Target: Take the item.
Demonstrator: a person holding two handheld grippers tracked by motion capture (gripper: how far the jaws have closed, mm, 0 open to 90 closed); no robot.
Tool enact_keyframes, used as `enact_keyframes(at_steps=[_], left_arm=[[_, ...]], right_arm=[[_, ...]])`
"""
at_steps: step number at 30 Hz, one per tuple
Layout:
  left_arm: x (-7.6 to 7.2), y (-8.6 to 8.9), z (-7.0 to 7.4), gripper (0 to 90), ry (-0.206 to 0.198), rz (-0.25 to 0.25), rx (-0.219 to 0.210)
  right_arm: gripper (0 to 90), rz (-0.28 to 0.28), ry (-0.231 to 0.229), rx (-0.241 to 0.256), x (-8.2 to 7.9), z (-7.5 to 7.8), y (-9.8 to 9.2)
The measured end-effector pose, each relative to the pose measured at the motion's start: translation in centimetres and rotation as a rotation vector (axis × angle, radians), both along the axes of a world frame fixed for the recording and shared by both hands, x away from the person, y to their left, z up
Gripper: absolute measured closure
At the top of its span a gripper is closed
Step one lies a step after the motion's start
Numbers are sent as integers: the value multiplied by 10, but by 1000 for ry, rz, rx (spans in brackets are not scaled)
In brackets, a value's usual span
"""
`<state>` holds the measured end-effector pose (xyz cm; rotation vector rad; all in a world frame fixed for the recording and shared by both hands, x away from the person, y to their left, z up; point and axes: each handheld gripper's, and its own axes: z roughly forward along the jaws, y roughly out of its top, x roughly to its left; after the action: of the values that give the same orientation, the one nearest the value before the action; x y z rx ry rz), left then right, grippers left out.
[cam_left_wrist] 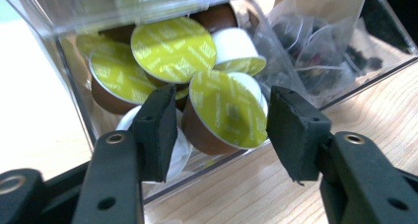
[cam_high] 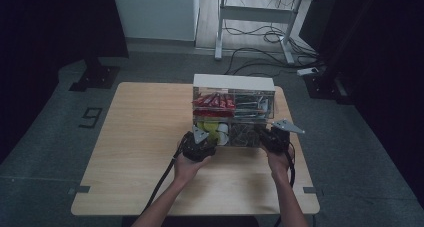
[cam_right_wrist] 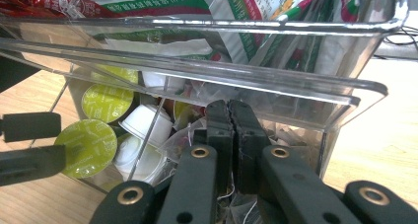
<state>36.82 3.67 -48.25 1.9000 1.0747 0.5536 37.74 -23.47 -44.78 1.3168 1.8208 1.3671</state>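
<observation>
Reaching into the lower left compartment of the clear organiser (cam_high: 233,107), which stands at the table's (cam_high: 140,137) far edge, right of middle, I hold my left gripper (cam_left_wrist: 222,130) with jaws spread either side of a yellow-lidded coffee capsule (cam_left_wrist: 224,113), not yet clamped. My right gripper (cam_right_wrist: 229,135) has its jaws pressed together at the tea-bag compartment (cam_right_wrist: 276,135); whether they pinch anything I cannot tell. Judged from this, picking is barely begun: no capsule is out.

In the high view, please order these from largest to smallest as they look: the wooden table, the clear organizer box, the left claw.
1. wooden table
2. clear organizer box
3. left claw
</observation>
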Motion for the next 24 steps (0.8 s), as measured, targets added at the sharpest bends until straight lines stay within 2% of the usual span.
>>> enact_keyframes(at_steps=[5, 9, 19, 24], left_arm=[[6, -7, -7, 371, 25, -5, 17], [8, -14, -8, 344, 16, -8, 34], [8, -18, -8, 393, -6, 7, 71], [7, -17, -8, 400, -15, 12, 72]], right_arm=[[867, 2, 1, -1, 0, 0, 0], [866, 5, 2, -4, 0, 1, 0], [867, 3, 1, -4, 0, 1, -1], [866, 3, 1, -3, 0, 1, -1]])
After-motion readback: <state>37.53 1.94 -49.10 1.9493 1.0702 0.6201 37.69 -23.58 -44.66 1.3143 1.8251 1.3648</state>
